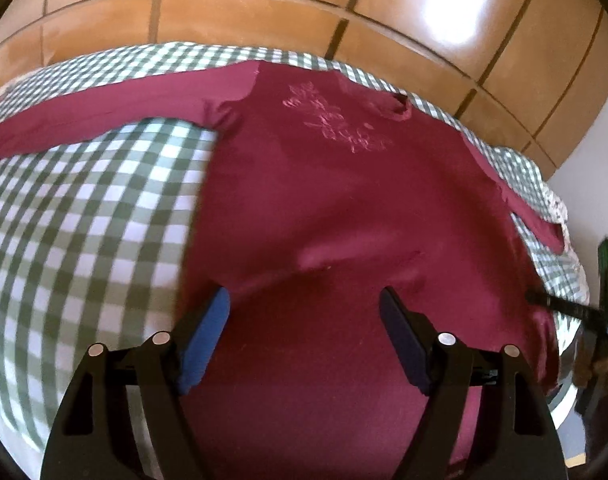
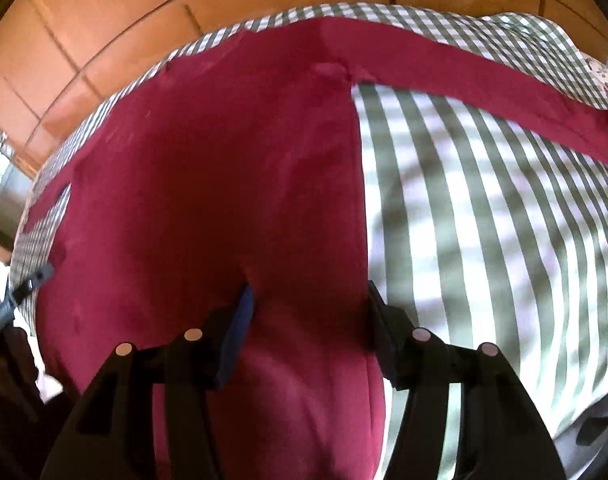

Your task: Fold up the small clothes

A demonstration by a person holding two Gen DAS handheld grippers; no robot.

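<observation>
A shiny brown tile floor [image 1: 264,8] lies under everything. On it sits a table with a green and white checked cloth [image 1: 84,220]. A dark red long-sleeved shirt [image 1: 343,200] lies flat on the cloth, both sleeves spread out to the sides. There are no boxes or baskets here. The left view shows a pale pink drawing [image 1: 335,120] on the shirt's chest; no words can be read. The right view does not show the drawing, because it is blurry. The left gripper [image 1: 304,304] hangs over the shirt's lower part, fingers apart, holding nothing. The right gripper [image 2: 307,300] sits at the shirt's right edge, fingers apart, with red cloth lying between them.
</observation>
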